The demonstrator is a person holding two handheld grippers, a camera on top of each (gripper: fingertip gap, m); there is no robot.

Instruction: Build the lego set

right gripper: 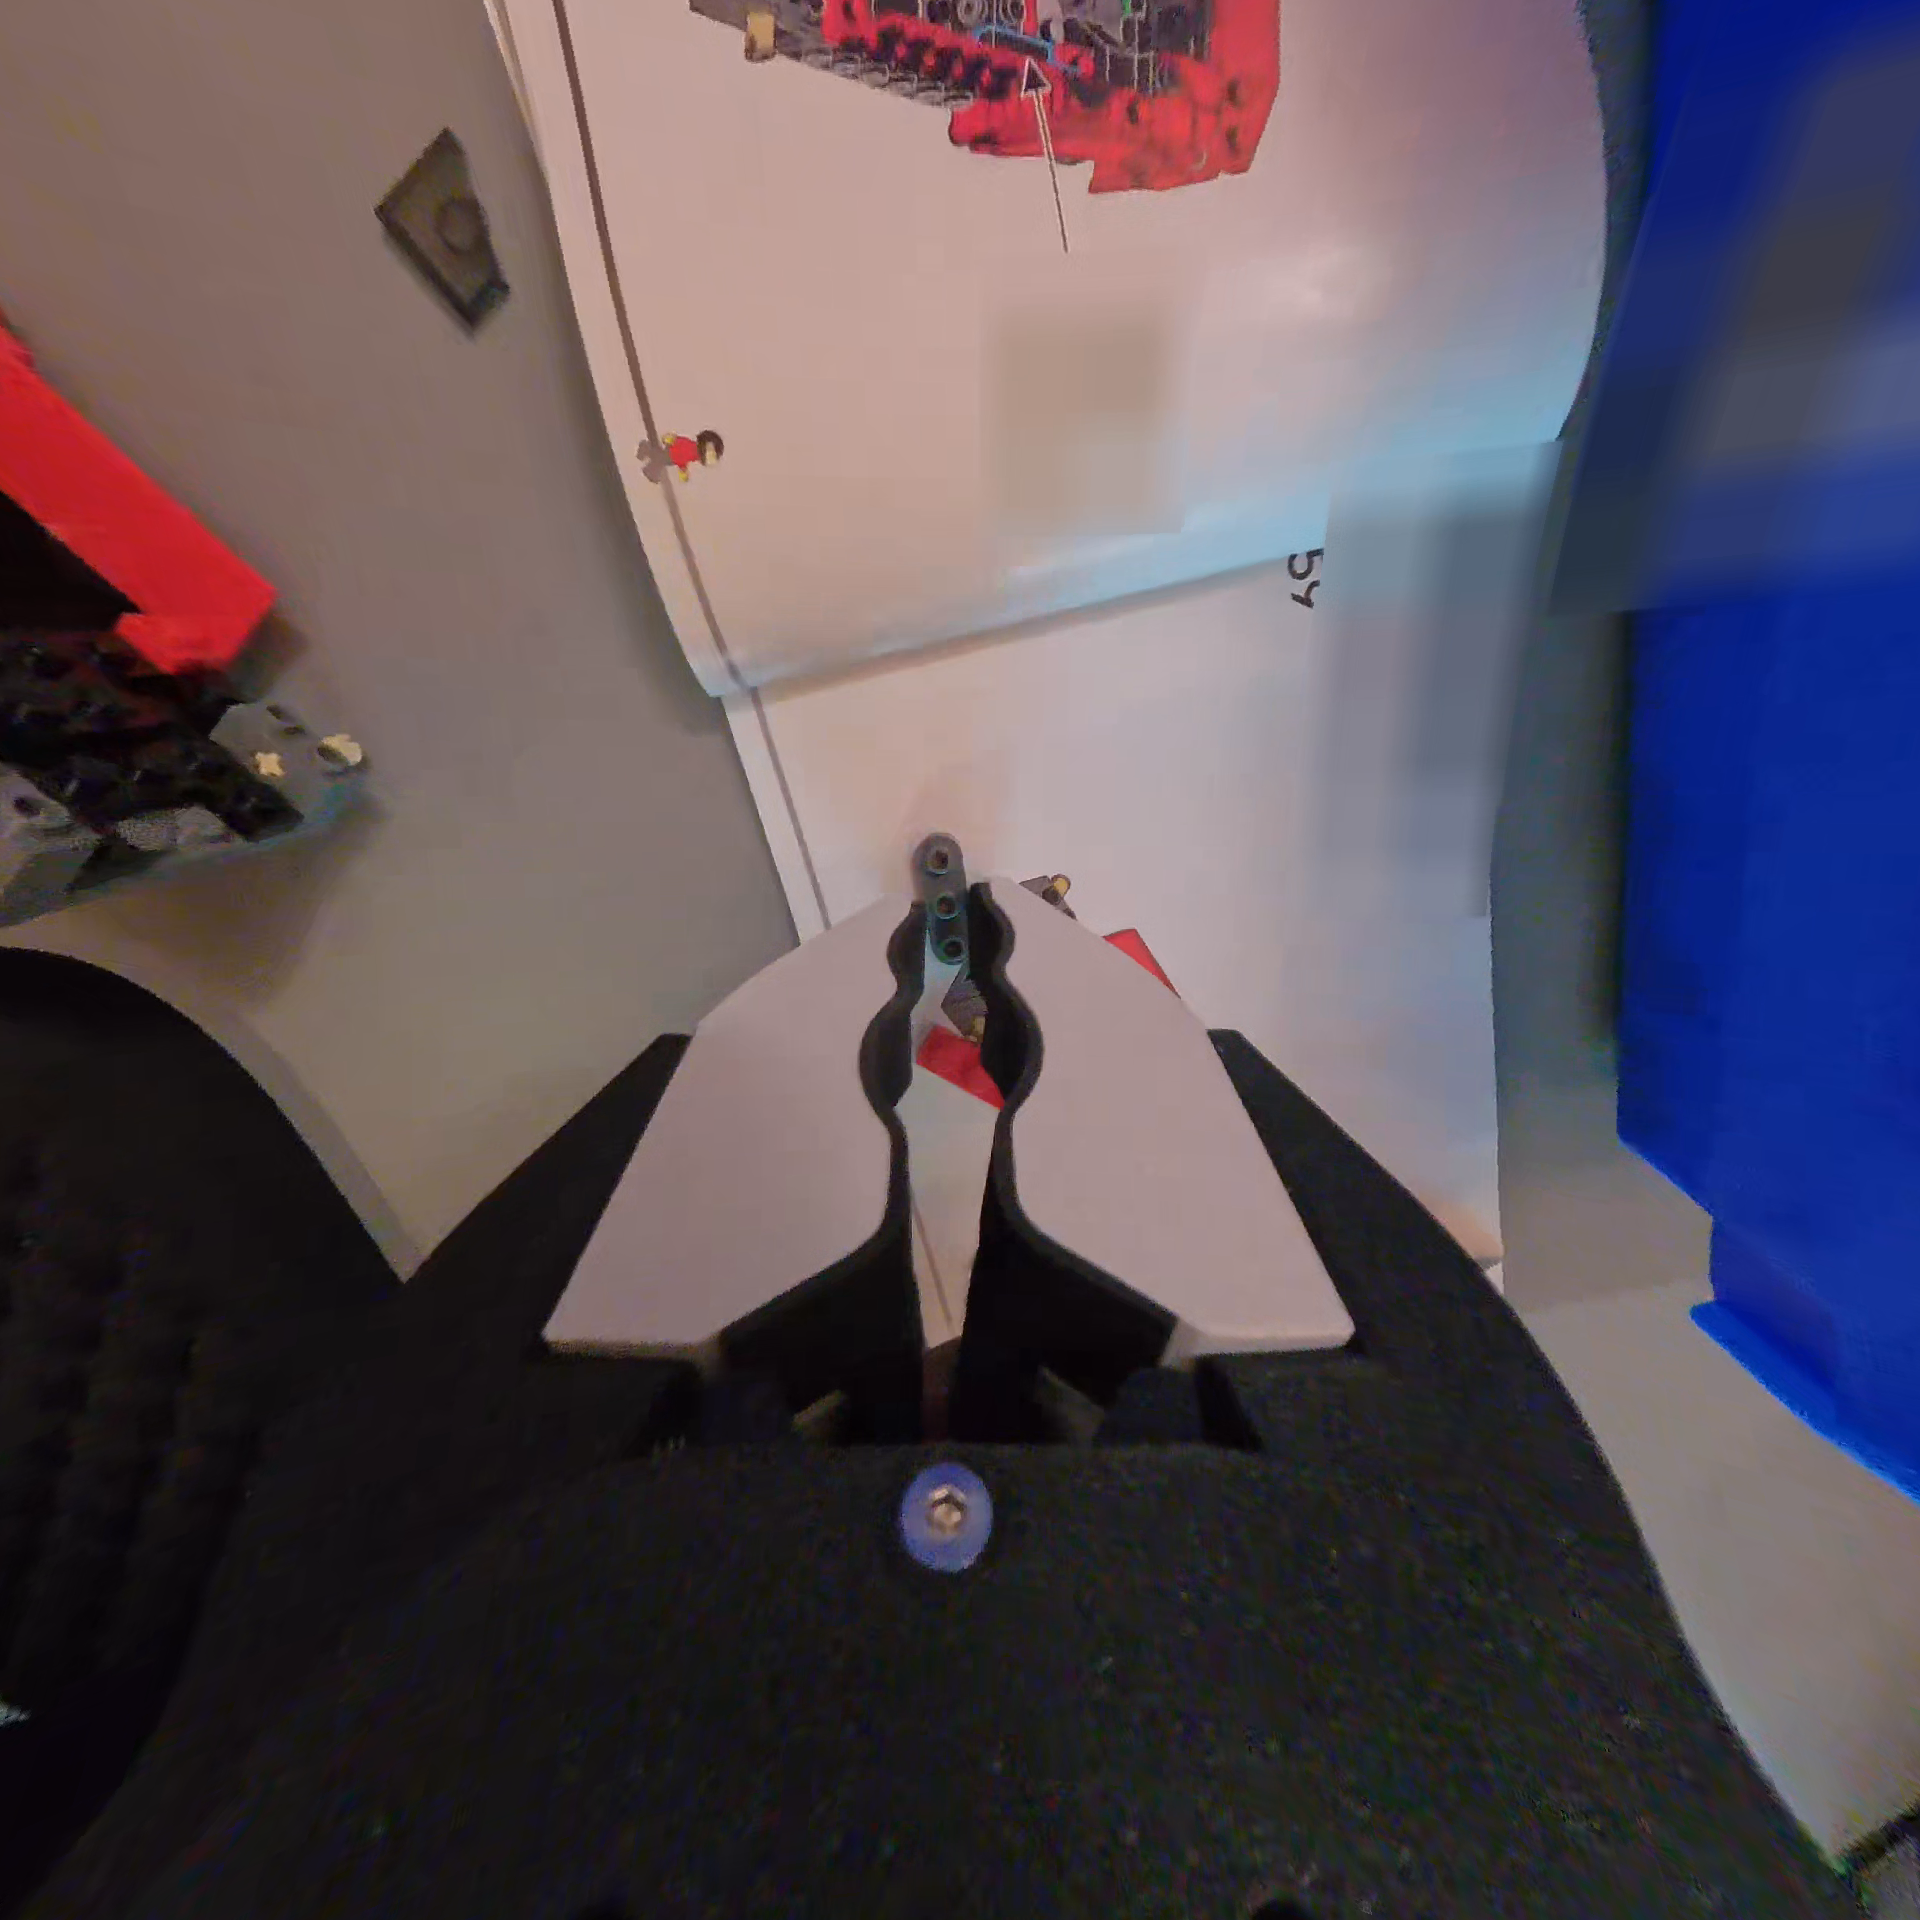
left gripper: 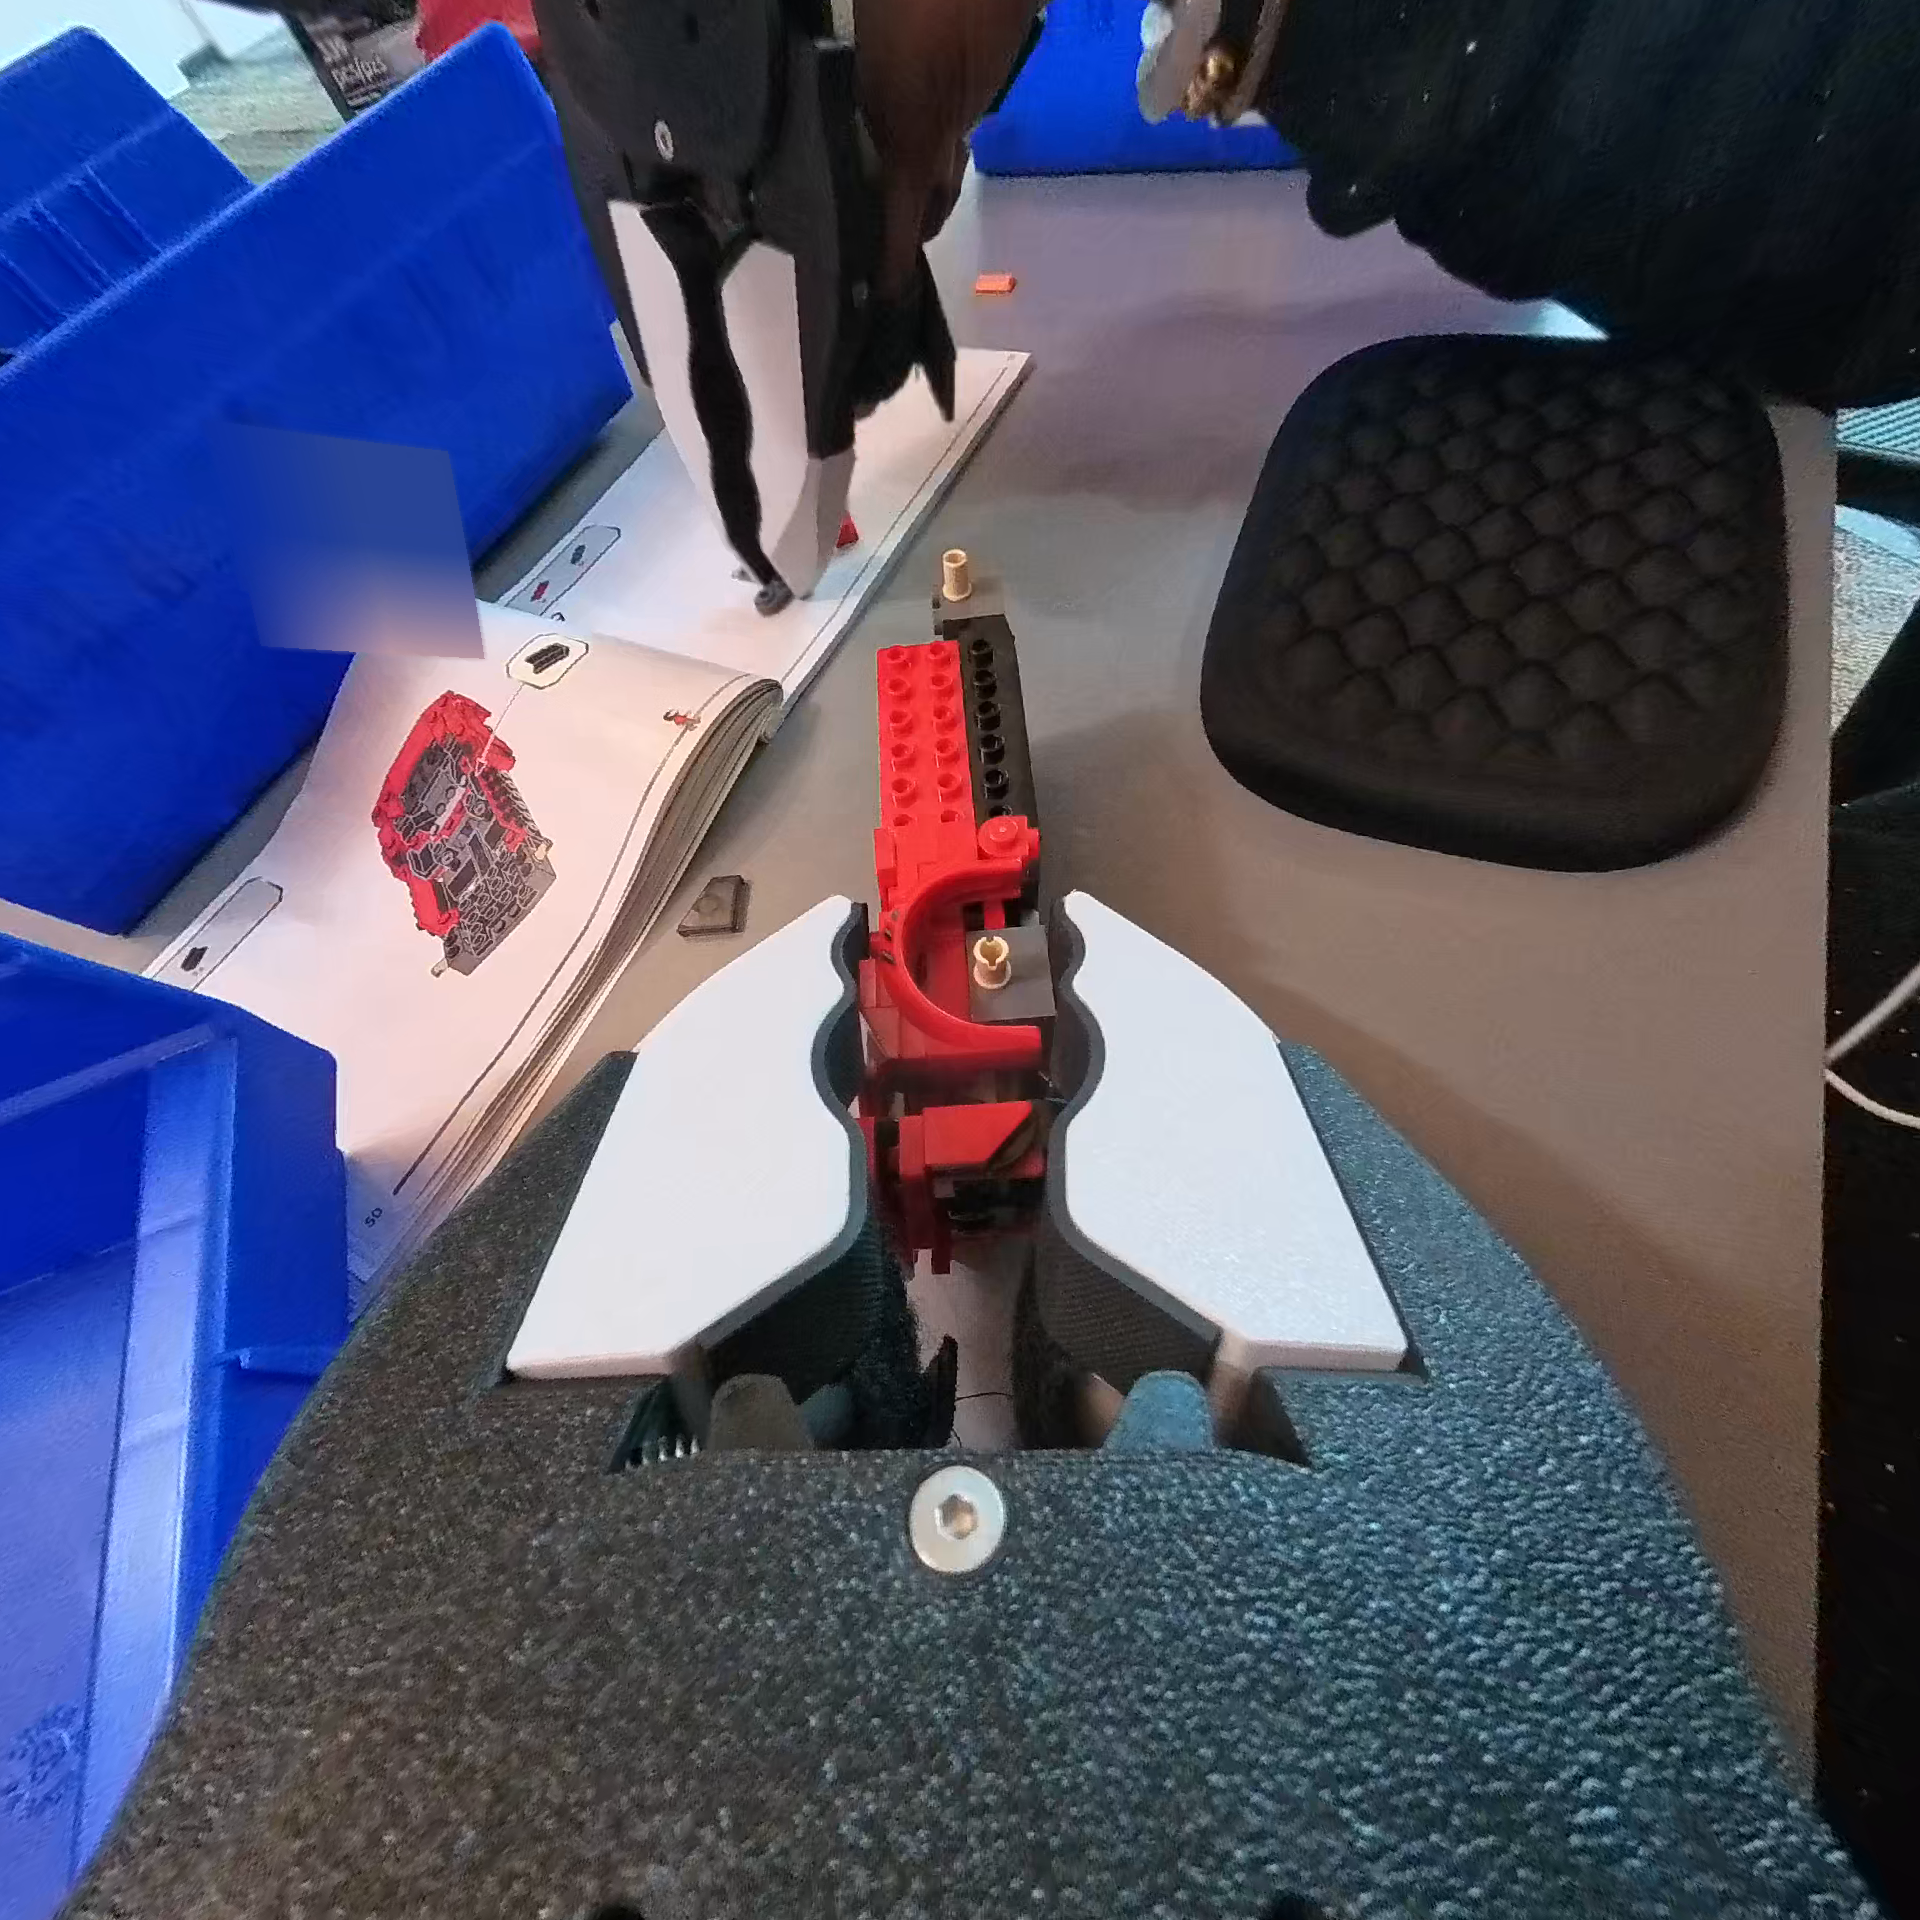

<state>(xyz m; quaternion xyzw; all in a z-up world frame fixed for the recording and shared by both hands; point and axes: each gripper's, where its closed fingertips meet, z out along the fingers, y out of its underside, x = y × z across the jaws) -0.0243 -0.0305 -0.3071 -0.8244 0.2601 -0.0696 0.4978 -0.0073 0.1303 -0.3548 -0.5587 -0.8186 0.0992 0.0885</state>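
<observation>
red and black lego assembly (left gripper: 956,935) clamped between left gripper (left gripper: 961,914) fingers above grey table (left gripper: 1143,727), small grey holed beam (right gripper: 942,883) pinched at right gripper (right gripper: 951,914) tips over open instruction booklet (right gripper: 1039,416), blue bins (left gripper: 312,416) beside booklet

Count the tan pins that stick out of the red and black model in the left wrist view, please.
2: one tan pin at the far end of the model, one tan pin beside the red arch between the left gripper fingers. Others may be hidden.

The grey table (left gripper: 1143,436) carries an open instruction booklet (left gripper: 582,821) and blue bins (left gripper: 312,395). A dark wedge piece (left gripper: 713,906) lies just beside the booklet. A black textured pad (left gripper: 1496,603) sits well apart.
</observation>
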